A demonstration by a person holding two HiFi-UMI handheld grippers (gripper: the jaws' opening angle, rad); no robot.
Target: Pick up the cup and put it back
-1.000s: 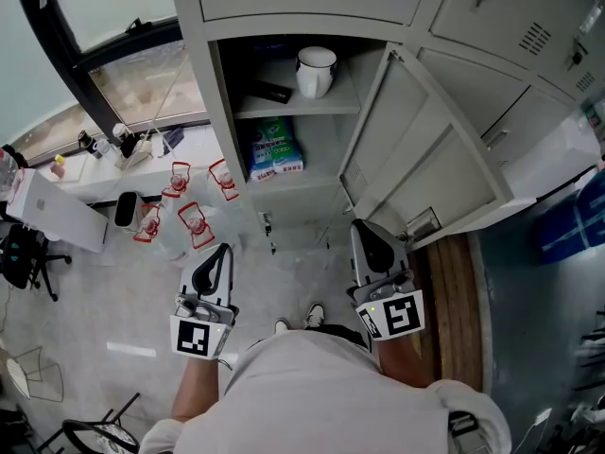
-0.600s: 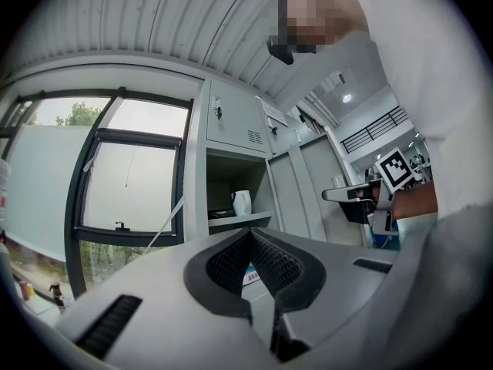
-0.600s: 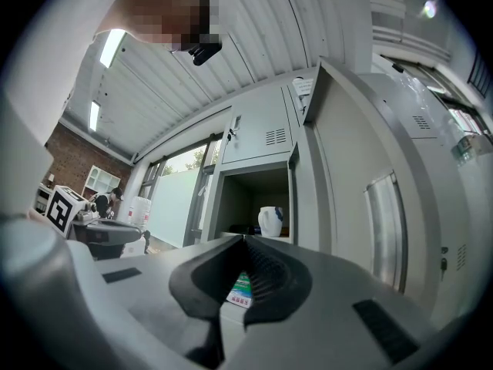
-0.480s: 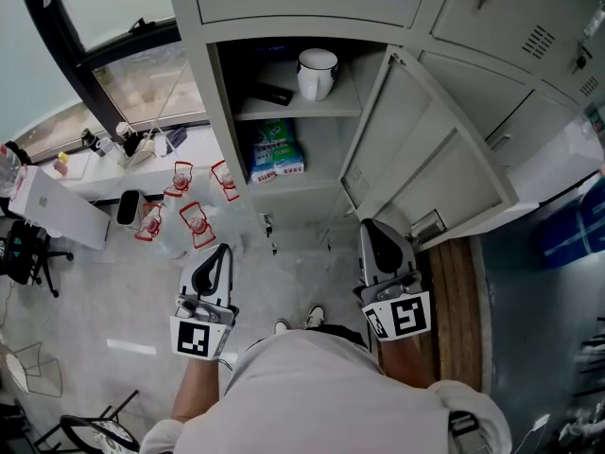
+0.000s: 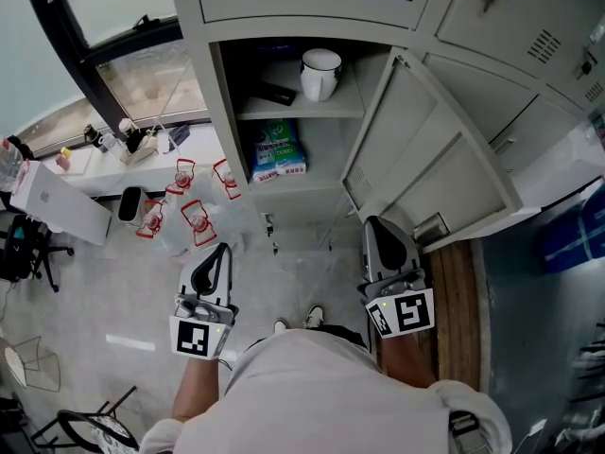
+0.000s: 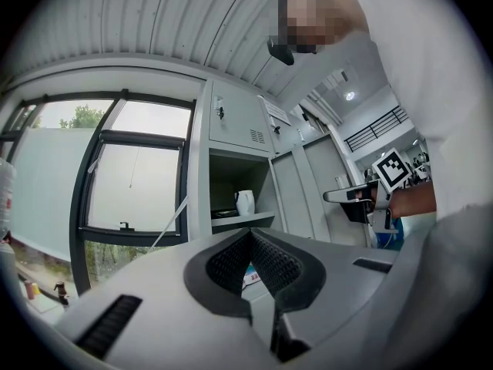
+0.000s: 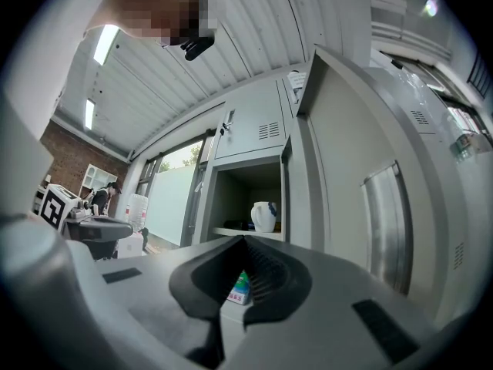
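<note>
- The left gripper [image 5: 220, 251] is held low at the near left, above the floor. In the left gripper view its jaws are seen pressed together, with nothing between them.
- The right gripper [image 5: 376, 225] is held at the near right, just in front of the lower edge of the open locker door [image 5: 430, 149]. In the right gripper view its jaws are likewise seen clenched and empty.
- Both grippers are pointed toward the open locker and are kept well apart from the cup.
- The person's shoes [image 5: 315, 314] are seen on the floor [image 5: 95, 301] between the two grippers.
- A cluster of clear containers with red markings [image 5: 194, 218] is set on the floor at the left, beyond the left gripper.
- A green-and-blue packet [image 5: 279, 148] is stood on the lower level of the open compartment.
- The cup [image 5: 319, 72], white, is placed upright on the upper shelf [image 5: 293, 110] of that compartment, toward its right side.
- A flat black object [image 5: 273, 93] is laid on the same shelf, just left of the cup.
</note>
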